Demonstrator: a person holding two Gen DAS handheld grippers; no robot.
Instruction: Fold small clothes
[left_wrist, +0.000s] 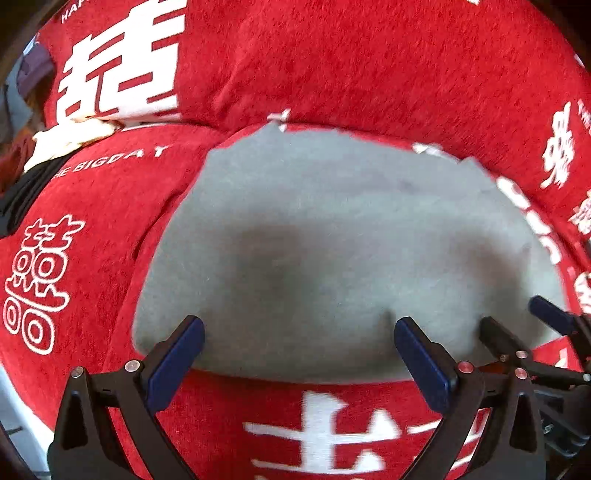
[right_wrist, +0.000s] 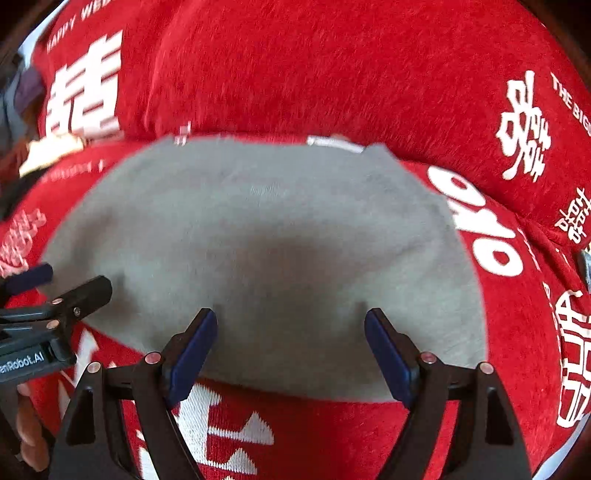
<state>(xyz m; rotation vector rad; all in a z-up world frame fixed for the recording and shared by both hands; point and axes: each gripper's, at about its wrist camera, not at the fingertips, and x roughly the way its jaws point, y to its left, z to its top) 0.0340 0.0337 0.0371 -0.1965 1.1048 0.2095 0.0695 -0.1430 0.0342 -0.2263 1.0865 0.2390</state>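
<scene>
A small grey garment (left_wrist: 332, 236) lies flat and folded on a red sofa seat; it also shows in the right wrist view (right_wrist: 266, 229). My left gripper (left_wrist: 299, 339) is open and empty, its blue-padded fingers spread over the garment's near edge. My right gripper (right_wrist: 291, 332) is open and empty too, over the same near edge further right. The right gripper also shows at the right edge of the left wrist view (left_wrist: 524, 325). The left gripper shows at the left edge of the right wrist view (right_wrist: 66, 284).
The red sofa cover (left_wrist: 369, 66) with white characters forms the seat and the backrest behind the garment. A cream and dark pile of other clothes (left_wrist: 62, 144) lies on the seat at far left. The seat's front edge (left_wrist: 325, 424) runs below the grippers.
</scene>
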